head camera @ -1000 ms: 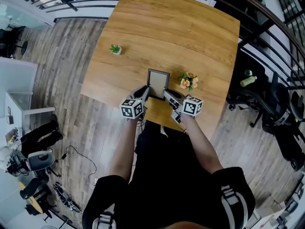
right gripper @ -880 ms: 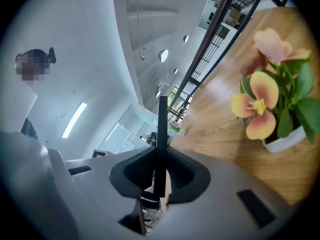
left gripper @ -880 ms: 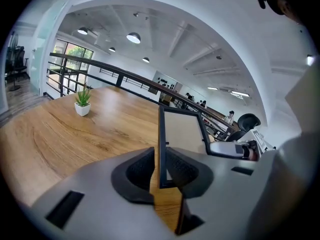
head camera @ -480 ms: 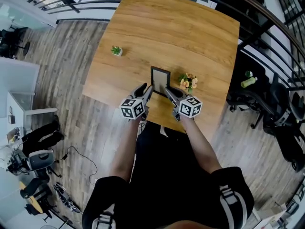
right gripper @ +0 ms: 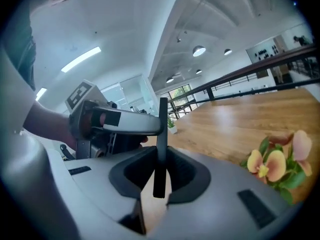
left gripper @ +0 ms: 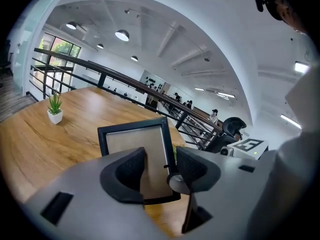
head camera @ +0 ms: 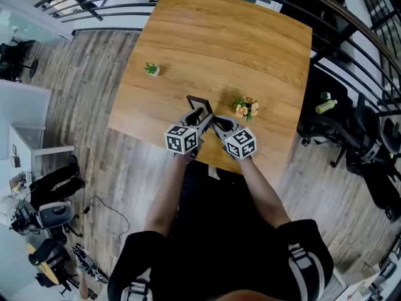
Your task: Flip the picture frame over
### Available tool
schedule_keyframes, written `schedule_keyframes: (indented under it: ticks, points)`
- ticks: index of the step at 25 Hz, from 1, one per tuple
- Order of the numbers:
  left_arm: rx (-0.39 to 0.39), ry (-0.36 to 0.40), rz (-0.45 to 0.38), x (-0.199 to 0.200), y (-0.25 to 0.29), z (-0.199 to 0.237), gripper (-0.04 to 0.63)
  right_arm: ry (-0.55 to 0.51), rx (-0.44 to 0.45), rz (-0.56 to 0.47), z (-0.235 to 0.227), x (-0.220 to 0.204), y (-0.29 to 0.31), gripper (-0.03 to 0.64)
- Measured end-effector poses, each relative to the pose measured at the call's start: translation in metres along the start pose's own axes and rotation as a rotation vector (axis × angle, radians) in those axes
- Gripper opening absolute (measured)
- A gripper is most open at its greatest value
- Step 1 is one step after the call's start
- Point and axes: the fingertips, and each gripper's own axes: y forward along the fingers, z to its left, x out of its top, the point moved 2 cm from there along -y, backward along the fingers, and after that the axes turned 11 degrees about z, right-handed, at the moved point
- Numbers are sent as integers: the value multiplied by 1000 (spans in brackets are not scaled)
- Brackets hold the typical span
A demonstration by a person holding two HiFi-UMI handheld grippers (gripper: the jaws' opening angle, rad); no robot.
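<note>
Frame [head camera: 199, 104] is mid-picture in head view, near the lower edge of the bench [head camera: 238, 36]. It's raised off flat and approx upright, so the flip looks partway thru: not yet laid down on its other side. Can't tell if its lower edge touches the bench.

R hand-held gripper [head camera: 215, 123]: jaws pinched on the frame's side edge. In right gripper view the frame runs edge-on, a thin dark bar going straight up btwn the pads [right gripper: 184, 174]. Prob. reason: w/ an edge grip, a roll of the wrist turns the frame like a page, no second hold needed.

L hand-held gripper [head camera: 196, 115]: jaws apart, have just been opening. Left gripper view shows the frame face-on in the gap, black border round a tan panel. The pads stand clear of it both sides, so no grip. Front or back of the frame, can't tell. Looks like L has let go to keep out of the turn, so R carries the frame alone.

Flowers [head camera: 246, 107] are near, just right of the frame in head view. Plant [head camera: 151, 69] is well apart, upper left. The frame prob. needs to come down clear of the flowers, and w/ one thin edge grip it could slip or swing.
</note>
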Motion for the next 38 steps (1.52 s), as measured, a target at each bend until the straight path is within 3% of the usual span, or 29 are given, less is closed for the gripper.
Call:
schedule_keyframes:
  ticks: [13,23,32,38]
  points:
    - [14,-131,-8,8,5,7,206,-272,-237,53,10,17,-5,80]
    - [-12,-183,-42,12,-2,-1,193,-415,-296,68,22,16,-13,107]
    - [-82,-274,-67,4,-10,10,132,-438,-305,84,32,14,-5,115]
    - [-106,-226,-9,-1,-8,10,95,-389,-319,92,34,5,0,114]
